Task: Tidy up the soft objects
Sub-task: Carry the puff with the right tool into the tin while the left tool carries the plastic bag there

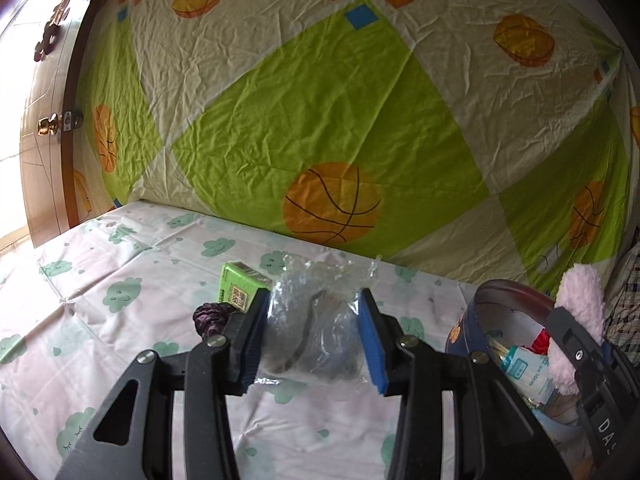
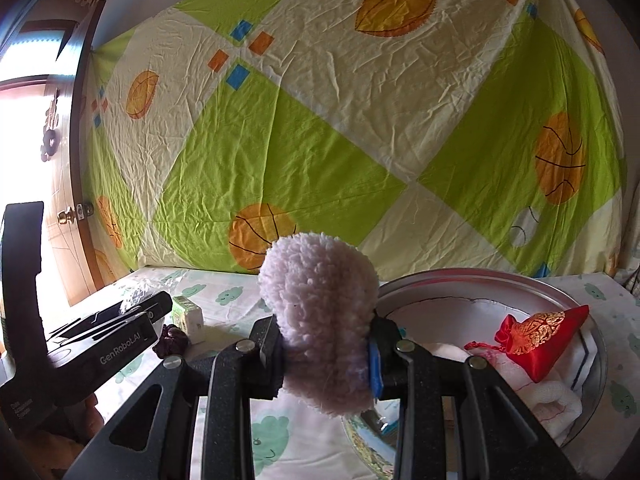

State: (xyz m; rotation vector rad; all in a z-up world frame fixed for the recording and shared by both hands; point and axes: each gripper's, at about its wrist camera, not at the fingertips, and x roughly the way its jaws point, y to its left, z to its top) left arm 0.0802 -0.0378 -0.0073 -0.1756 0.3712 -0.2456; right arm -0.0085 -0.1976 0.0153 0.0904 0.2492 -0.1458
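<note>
Fleece: pink fluffy piece (image 2: 320, 320) clamped in my right jaws, beside the tin (image 2: 480, 280).
Left jaws: gripping the plastic bag (image 1: 316, 328).
Next: lower fleece into tin, release.

The left tongs (image 2: 150, 312) carry the white brand "GenRoboLAI" on their black body. The right tongs (image 1: 576, 344) show the letters "DA" on their side. Print on the green box (image 1: 240, 282) is too small to read.
</note>
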